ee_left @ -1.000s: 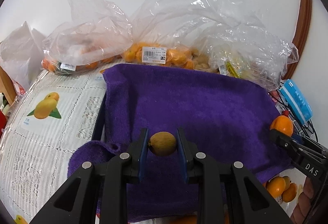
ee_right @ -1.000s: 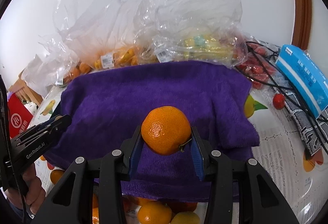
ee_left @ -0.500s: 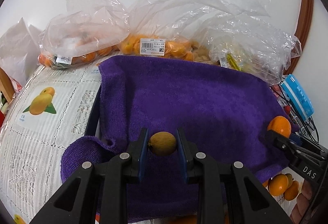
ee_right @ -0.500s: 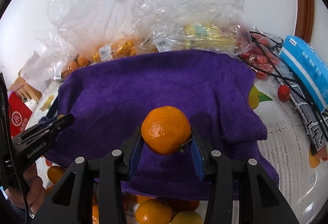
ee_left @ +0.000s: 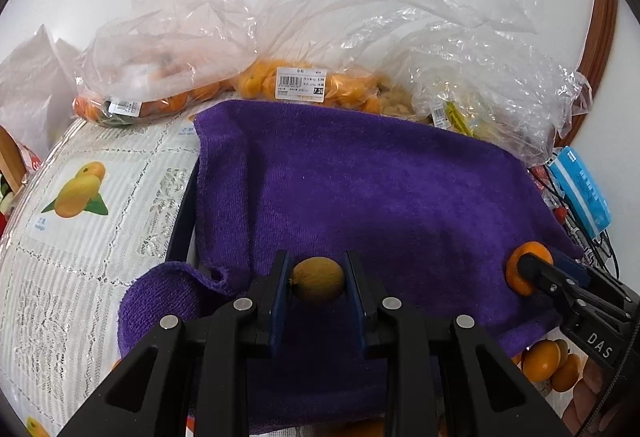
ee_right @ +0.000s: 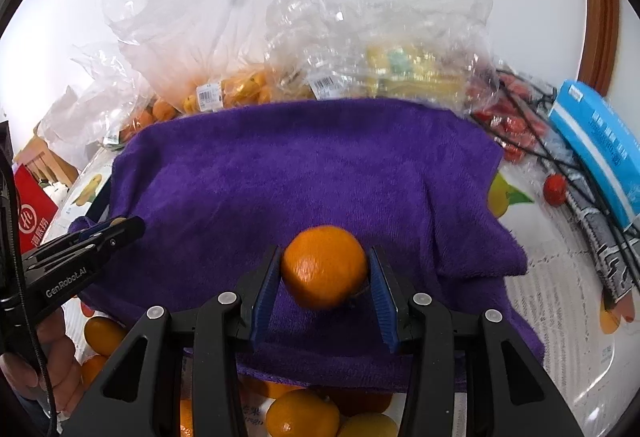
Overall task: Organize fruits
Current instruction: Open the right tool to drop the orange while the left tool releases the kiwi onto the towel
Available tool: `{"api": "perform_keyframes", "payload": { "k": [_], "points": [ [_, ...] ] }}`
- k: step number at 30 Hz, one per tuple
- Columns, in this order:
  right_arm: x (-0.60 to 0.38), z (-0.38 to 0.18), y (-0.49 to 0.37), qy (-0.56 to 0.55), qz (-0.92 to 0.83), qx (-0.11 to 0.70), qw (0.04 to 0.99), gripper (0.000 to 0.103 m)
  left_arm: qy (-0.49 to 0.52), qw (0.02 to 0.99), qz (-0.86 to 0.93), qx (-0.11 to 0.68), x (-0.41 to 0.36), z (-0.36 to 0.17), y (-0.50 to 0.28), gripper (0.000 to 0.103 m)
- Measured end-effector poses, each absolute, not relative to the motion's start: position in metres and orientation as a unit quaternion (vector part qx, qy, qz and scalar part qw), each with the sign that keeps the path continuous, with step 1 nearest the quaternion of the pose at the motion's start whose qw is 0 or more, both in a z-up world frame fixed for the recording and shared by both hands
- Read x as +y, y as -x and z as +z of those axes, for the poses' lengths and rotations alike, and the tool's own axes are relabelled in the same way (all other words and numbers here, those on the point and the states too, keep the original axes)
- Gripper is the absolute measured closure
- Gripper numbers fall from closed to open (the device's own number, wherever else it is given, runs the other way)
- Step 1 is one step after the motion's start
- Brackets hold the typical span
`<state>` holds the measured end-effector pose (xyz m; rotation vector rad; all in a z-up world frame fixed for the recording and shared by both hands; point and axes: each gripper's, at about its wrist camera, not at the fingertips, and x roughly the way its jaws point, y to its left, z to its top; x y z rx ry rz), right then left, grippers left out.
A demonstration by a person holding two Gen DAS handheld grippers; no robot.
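My left gripper [ee_left: 317, 279] is shut on a small yellow-brown kumquat [ee_left: 318, 279] and holds it over the near edge of a purple towel [ee_left: 380, 197]. My right gripper [ee_right: 324, 273] is shut on an orange mandarin [ee_right: 324, 267] over the same towel [ee_right: 300, 173]. The right gripper also shows at the right edge of the left wrist view [ee_left: 532, 273], and the left gripper shows at the left of the right wrist view [ee_right: 120, 229]. Loose mandarins [ee_right: 302, 415] lie on the table just below the towel's near edge.
Clear plastic bags of oranges [ee_left: 304, 85] and other fruit [ee_right: 400, 69] stand behind the towel against the wall. A blue box [ee_right: 600, 149], black cables and small red fruits [ee_right: 554, 189] lie to the right. A fruit-print tablecloth [ee_left: 80, 197] covers the table.
Both grippers have moved forward over the towel with their fruits; the towel fills more of both views. The right wrist view is slightly motion blurred.
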<state>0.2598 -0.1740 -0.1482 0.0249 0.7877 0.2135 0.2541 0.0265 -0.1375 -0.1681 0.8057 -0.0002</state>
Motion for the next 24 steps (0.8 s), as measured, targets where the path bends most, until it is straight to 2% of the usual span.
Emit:
{"api": "perform_keyframes", "payload": {
  "k": [2,4,6,7,8,13,24],
  "points": [
    [-0.173,-0.143,-0.257,-0.006,0.104,0.370,0.923,0.058,0.087,0.917,-0.003,0.388,0.028,-0.136,-0.253,0.078],
    [-0.173,-0.139,-0.254,-0.002,0.102,0.359,0.928,0.048,0.096,0.919,-0.008,0.382,0.030,-0.133,-0.250,0.076],
    [-0.175,-0.135,-0.253,-0.003,0.098,0.353,0.930,0.040,0.101,0.922,-0.012,0.372,0.032,-0.129,-0.248,0.063],
    [-0.176,-0.134,-0.252,-0.007,0.098,0.351,0.931,0.040,0.101,0.925,-0.010,0.365,0.032,-0.127,-0.246,0.053],
    [-0.177,-0.133,-0.252,-0.011,0.100,0.350,0.931,0.040,0.100,0.927,-0.009,0.360,0.032,-0.125,-0.245,0.050],
    [-0.179,-0.135,-0.252,-0.014,0.094,0.353,0.931,0.039,0.091,0.932,-0.004,0.351,0.030,-0.121,-0.242,0.047],
    [-0.180,-0.130,-0.247,-0.008,0.071,0.326,0.943,0.040,0.049,0.947,0.015,0.317,0.019,-0.116,-0.236,0.047]
  ]
}}
